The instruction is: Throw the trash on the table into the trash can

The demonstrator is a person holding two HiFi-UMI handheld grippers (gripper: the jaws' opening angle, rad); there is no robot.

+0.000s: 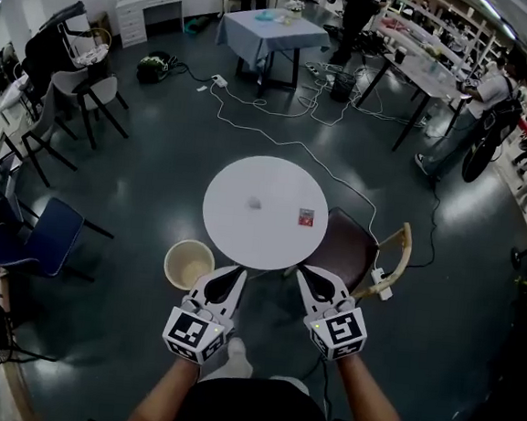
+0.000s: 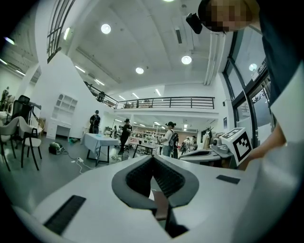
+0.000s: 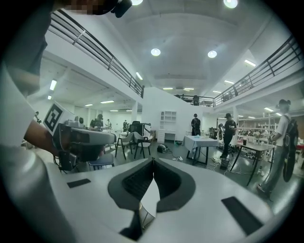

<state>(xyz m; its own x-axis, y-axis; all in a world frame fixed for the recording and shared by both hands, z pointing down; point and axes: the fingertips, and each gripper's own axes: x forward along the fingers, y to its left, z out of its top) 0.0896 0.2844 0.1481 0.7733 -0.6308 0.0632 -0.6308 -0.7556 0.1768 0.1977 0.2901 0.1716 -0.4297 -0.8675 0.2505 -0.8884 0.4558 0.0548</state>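
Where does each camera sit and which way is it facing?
Head view: on the person's head, looking steeply down at the round white table, trash can, left gripper, right gripper and forearms.
Left gripper view: rides that gripper, facing the cloth-covered table over shut jaws; other gripper at right.
Right gripper view: the same, shut jaws; other gripper at left.
Shared: all three show that cloth-covered table.

The white left gripper (image 1: 237, 274) and right gripper (image 1: 305, 275) bear black-and-white marker cubes (image 1: 196, 335).

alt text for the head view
A person's left gripper and right gripper, jaws shut, hover short of a round white table holding a crumpled white scrap and a red packet. A cream trash can stands beside it, lower left.
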